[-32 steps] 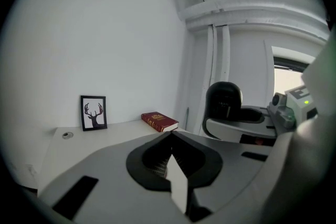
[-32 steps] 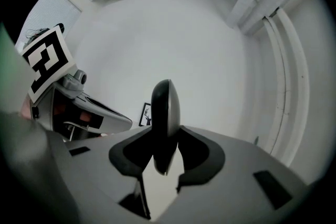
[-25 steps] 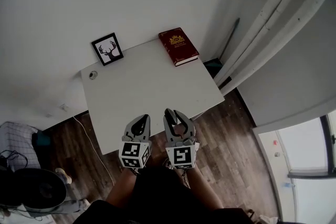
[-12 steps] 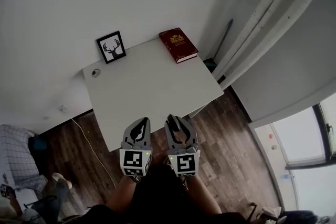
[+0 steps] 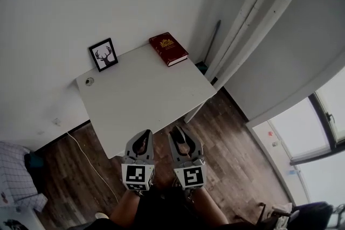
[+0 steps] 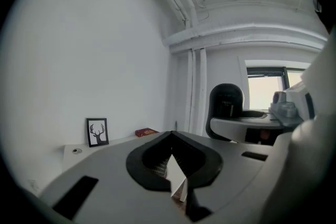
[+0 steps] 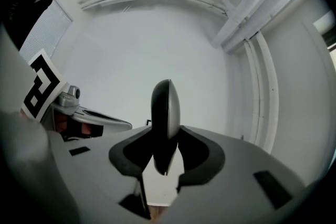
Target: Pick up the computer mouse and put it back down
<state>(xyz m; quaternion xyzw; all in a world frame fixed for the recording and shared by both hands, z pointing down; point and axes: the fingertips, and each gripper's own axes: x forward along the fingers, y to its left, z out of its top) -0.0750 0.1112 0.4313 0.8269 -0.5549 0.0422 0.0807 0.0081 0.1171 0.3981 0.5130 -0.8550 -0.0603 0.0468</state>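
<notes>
Clearly, the right hand-held gripper [image 7: 167, 140] pinches the computer mouse [image 7: 166, 106], the left hand-held gripper [image 6: 172, 138] pressed together.

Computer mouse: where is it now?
The black and silver computer mouse is clamped in the right gripper, mid right gripper view, beside the left gripper at the near edge of the white table.

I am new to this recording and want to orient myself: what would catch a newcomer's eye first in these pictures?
First comes the computer mouse, clamped upright and edge-on between the jaws of the right gripper. Beside it the left gripper is shut and empty. Beyond both grippers, the white table carries a framed deer picture and a red book along its far edge.
</notes>
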